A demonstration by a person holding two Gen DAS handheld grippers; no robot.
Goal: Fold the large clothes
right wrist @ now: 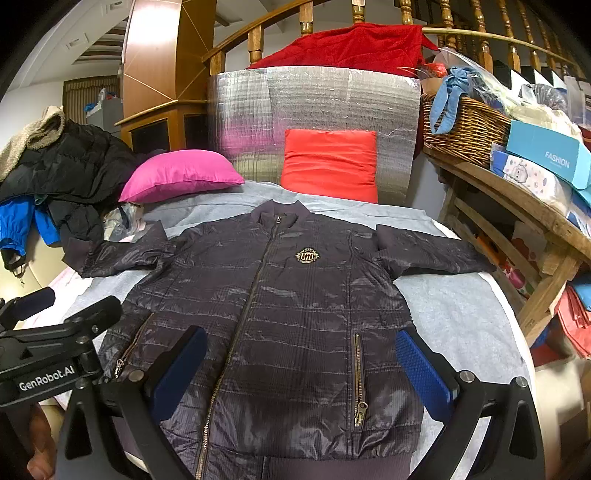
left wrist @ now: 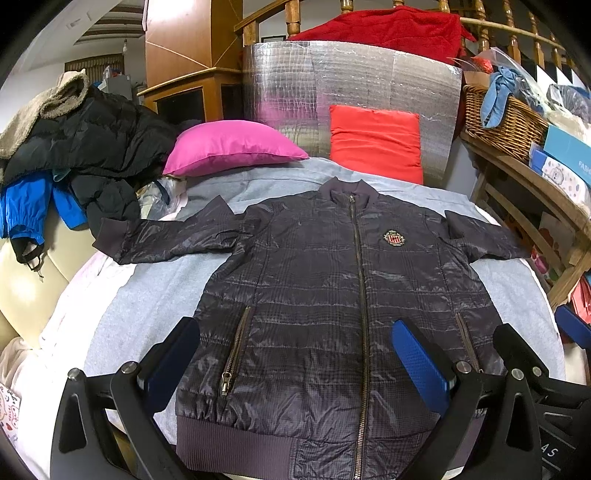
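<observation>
**A:** What sits closest to the cameras?

**B:** Two handheld grippers, both angled down over the bottom edge of a garment. The left gripper (left wrist: 295,354) has its jaws spread wide, with nothing pinched between its blue pads (left wrist: 419,354). The right gripper (right wrist: 303,365) is spread just as wide and holds nothing either. In the right wrist view, the left gripper's black body shows at the left edge, labelled "GenRobot.AI".

**A:** And the thing to be folded?

**B:** A dark quilted jacket (left wrist: 314,295) lies flat, front up, on a grey sheet (left wrist: 155,291) covering the bed. Its ribbed hem is nearest, directly below the grippers. It is zipped to the collar, with a zipped pocket on each side and a small crest badge (left wrist: 394,238) on the chest. Both sleeves stretch outward, left and right.

**A:** What lies beyond the collar?

**B:** A pink pillow (left wrist: 232,146) to the left and an orange-red cushion (left wrist: 376,142) to the right. The cushion leans against a silver foil panel (left wrist: 288,92). A red blanket (left wrist: 380,29) hangs over the wooden railing behind it.

**A:** Anything at the sides?

**B:** On the left, a heap of black and blue coats (left wrist: 92,140). On the right, a wicker basket (left wrist: 502,122) on a wooden shelf, beside some boxes.
</observation>
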